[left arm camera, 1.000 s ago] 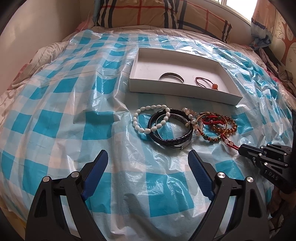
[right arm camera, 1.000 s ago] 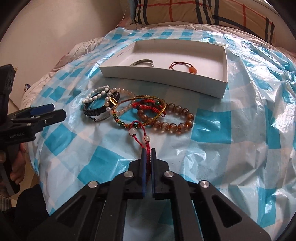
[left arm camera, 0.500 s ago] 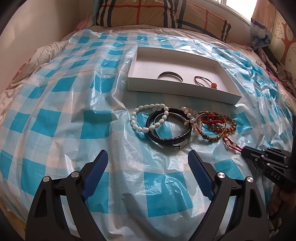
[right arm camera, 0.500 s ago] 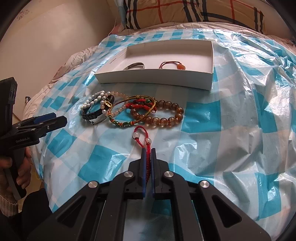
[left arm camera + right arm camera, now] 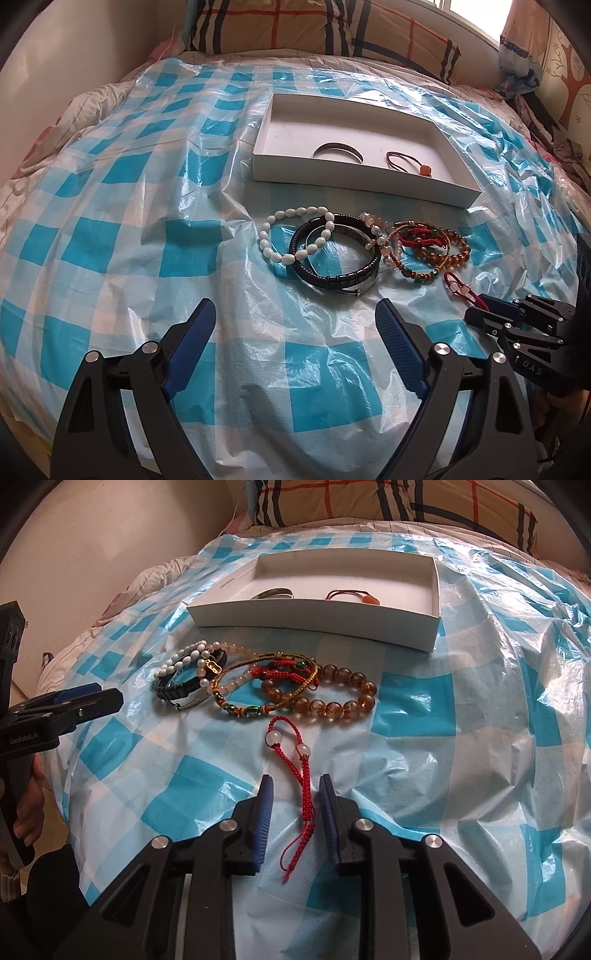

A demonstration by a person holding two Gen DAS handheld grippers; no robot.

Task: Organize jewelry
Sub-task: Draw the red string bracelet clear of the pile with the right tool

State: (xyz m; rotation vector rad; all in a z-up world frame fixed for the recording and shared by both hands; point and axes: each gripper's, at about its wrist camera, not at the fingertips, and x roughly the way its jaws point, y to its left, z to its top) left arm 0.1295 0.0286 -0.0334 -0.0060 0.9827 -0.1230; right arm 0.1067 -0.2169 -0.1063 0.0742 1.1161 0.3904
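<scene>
Two grippers work over a bed covered with a blue-and-white checked plastic sheet (image 5: 155, 229). The right gripper (image 5: 297, 790) has its jaws parted a little, and a red cord bracelet (image 5: 295, 768) with two pale beads lies loose on the sheet between them, touching neither blue pad as far as the view shows; its tail runs back under the gripper. The left gripper (image 5: 291, 310) hangs with its jaws wide apart and nothing between them, low over the sheet and just short of the heap of jewelry.

That heap sits just beyond the red cord: a white bead bracelet (image 5: 291, 236) overlapping a black band bracelet (image 5: 334, 275), a pale pink bead strand (image 5: 236, 675), a thin green-and-gold beaded one (image 5: 258, 701) and a chunky amber bead bracelet (image 5: 332, 698) with a knotted red cord (image 5: 280, 672) lying across it.

Beyond the heap stands a shallow white box (image 5: 354, 177). Inside it lie a silver bangle (image 5: 338, 151) and, beside it to the right, a dark cord with an orange bead (image 5: 406, 162), the two apart from each other. A plaid pillow (image 5: 325, 26) lies at the head of the bed
</scene>
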